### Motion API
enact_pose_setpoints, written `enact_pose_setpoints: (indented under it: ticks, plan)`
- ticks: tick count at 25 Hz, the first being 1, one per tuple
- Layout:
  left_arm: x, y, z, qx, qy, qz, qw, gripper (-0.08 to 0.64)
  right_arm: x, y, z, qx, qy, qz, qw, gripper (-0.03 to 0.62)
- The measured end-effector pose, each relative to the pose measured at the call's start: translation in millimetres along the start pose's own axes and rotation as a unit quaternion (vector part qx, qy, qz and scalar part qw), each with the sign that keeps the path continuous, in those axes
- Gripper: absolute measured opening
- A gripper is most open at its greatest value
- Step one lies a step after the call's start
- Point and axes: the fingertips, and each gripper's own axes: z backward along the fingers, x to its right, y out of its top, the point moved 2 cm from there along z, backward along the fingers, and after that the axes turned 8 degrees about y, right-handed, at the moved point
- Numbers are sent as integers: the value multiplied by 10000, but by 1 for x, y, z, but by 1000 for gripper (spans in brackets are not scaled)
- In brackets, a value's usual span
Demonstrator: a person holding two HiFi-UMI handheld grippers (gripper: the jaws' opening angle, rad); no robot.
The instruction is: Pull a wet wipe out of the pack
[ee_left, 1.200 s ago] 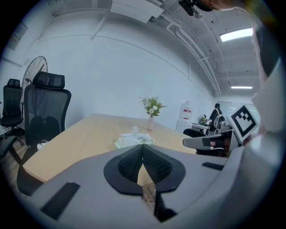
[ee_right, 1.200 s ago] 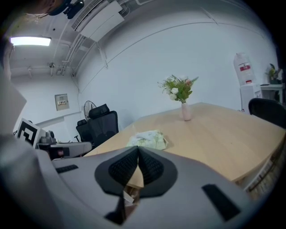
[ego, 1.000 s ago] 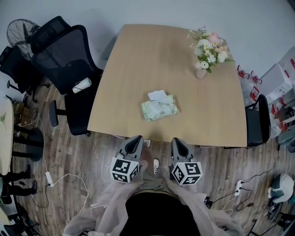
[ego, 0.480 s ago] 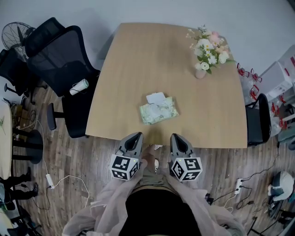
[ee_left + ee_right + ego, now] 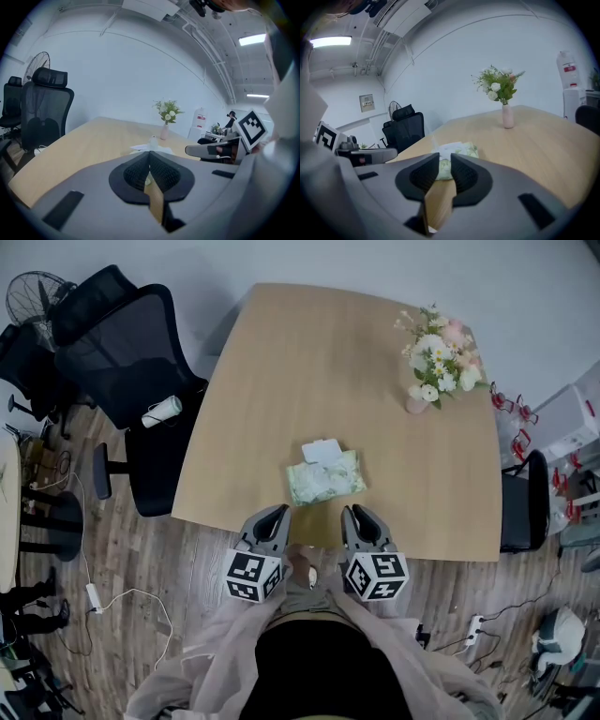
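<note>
The wet wipe pack, pale green with a white flap folded open on its far side, lies on the wooden table near the front edge. Both grippers hover side by side at that edge, just short of the pack. My left gripper is shut and empty, its pads meeting. My right gripper has its jaws opening, a narrow gap between the pads and nothing in it. The pack lies ahead through that gap.
A pink vase of flowers stands at the table's far right. Black office chairs sit left of the table, one with a white roll on its seat. Another chair is at the right edge. Cables lie on the wood floor.
Both grippers have moved forward from in front of the table to its near edge, closer to the pack. The pack has not moved.
</note>
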Motion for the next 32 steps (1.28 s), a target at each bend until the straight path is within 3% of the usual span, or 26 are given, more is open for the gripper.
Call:
enact_pose_setpoints:
  ticks: [2,14,26,32]
  plan:
    - [-3,2,-5,-16,35,10,10000,11,3,1,-8,-98,28,16,9999,120]
    - [-19,4,-32,-159,248,136,9995,11,12,2,-49,-517,330,294,9977,213]
    - [-33,-1,-37,-245,464,307,9982,11,9,-1,-74,-758,462,533,9946,204]
    - [-39,-5,-35,-256,552,375,9974,11,13,0,-77,-750,313,661,9945,98]
